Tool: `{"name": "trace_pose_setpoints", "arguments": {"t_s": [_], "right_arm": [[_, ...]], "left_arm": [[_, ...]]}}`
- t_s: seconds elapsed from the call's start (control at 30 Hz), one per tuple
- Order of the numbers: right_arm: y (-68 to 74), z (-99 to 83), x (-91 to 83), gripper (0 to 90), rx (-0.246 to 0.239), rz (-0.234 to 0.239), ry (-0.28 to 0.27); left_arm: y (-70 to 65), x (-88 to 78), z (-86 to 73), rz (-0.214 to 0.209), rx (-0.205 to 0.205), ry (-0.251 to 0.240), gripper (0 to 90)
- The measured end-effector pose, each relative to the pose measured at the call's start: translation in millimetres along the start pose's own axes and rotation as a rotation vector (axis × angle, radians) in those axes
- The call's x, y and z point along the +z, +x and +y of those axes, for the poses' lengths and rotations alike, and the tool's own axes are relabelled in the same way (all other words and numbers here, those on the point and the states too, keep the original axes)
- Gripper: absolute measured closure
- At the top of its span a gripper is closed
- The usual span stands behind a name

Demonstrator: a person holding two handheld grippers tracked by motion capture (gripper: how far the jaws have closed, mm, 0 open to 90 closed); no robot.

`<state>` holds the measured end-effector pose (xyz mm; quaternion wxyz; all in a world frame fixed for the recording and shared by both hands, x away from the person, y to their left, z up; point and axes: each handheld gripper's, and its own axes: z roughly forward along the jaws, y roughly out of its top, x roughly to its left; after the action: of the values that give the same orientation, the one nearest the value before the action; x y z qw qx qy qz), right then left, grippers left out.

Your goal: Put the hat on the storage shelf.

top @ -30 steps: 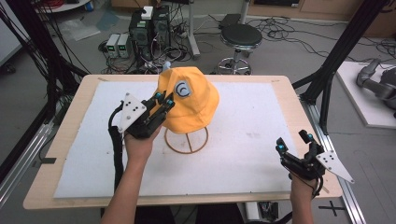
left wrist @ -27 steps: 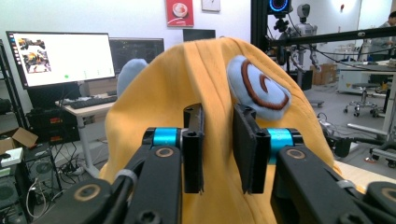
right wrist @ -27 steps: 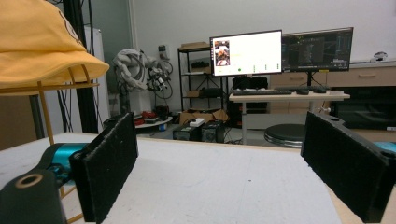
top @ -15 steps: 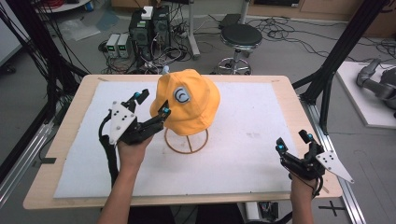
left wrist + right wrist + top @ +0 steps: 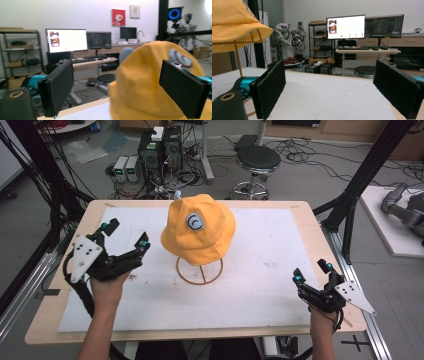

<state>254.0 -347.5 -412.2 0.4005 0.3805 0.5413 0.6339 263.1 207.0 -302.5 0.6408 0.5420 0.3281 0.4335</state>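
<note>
A yellow bucket hat (image 5: 200,227) with a round white badge sits on a thin wire stand (image 5: 200,271) at the middle of the white mat. My left gripper (image 5: 127,234) is just left of the hat and points at its brim. Its jaws have just been opening and now stand wide, with nothing pressed between them. In the left gripper view the hat (image 5: 150,82) looms close beyond the two black pads. Near the table's front right corner my right gripper (image 5: 311,272) stands open and empty. Its own view has the hat (image 5: 234,22) and stand (image 5: 237,60) at the far left.
The white mat (image 5: 250,295) covers most of the wooden table (image 5: 60,285). Behind the table are a black stool (image 5: 259,157) and computer boxes (image 5: 160,147) with cables on the floor. Black frame posts (image 5: 350,205) flank the table.
The left gripper has let go of the hat's left side, opened its jaws and drawn back to the left. The hat stays on its stand. The right gripper has not moved.
</note>
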Motion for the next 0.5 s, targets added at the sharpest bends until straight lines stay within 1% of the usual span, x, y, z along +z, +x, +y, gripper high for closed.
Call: {"name": "trace_pose_setpoints", "arguments": {"t_s": [0.03,0.07,0.1,0.13,0.17,0.3,0.33,0.37,0.4,0.43,0.5], "right_arm": [[0.4,-0.1,0.0,10.8,-0.005,-0.005,0.001],[0.6,-0.1,0.2,10.8,-0.016,-0.007,0.000],[0.8,-0.4,0.1,10.8,-0.018,-0.006,0.004],[0.8,-0.4,0.1,10.8,-0.018,-0.006,0.004],[0.8,-0.9,0.4,10.8,-0.031,-0.004,0.001],[0.9,-1.0,-0.6,10.8,-0.027,-0.009,0.002],[0.6,-0.8,-0.7,10.8,-0.028,-0.010,0.000],[-0.5,-0.8,-0.8,10.8,-0.041,-0.011,-0.003],[-0.5,-0.8,-0.8,10.8,-0.041,-0.011,-0.003],[-0.9,-0.9,-2.0,10.8,-0.037,-0.020,0.000],[-1.5,-1.3,-2.9,10.8,-0.036,-0.025,0.002]], "left_arm": [[4.0,-5.2,0.7,0.008,0.001,-0.001,12.7],[4.0,-5.2,0.7,0.008,0.001,-0.001,12.7],[10.4,-16.5,0.6,0.019,0.006,-0.011,12.7],[10.4,-16.5,0.6,0.019,0.006,-0.011,12.7],[16.2,-27.5,-1.1,0.033,0.016,0.001,12.7],[28.1,-49.8,-7.6,0.066,0.021,0.013,12.7],[28.1,-49.8,-7.6,0.066,0.021,0.013,12.7],[35.5,-61.3,-11.4,0.094,0.018,0.012,12.7],[35.5,-61.3,-11.4,0.094,0.018,0.012,12.7],[43.2,-71.3,-16.7,0.127,0.007,0.019,12.7],[49.2,-79.7,-24.6,0.162,0.005,0.031,12.6]]}}
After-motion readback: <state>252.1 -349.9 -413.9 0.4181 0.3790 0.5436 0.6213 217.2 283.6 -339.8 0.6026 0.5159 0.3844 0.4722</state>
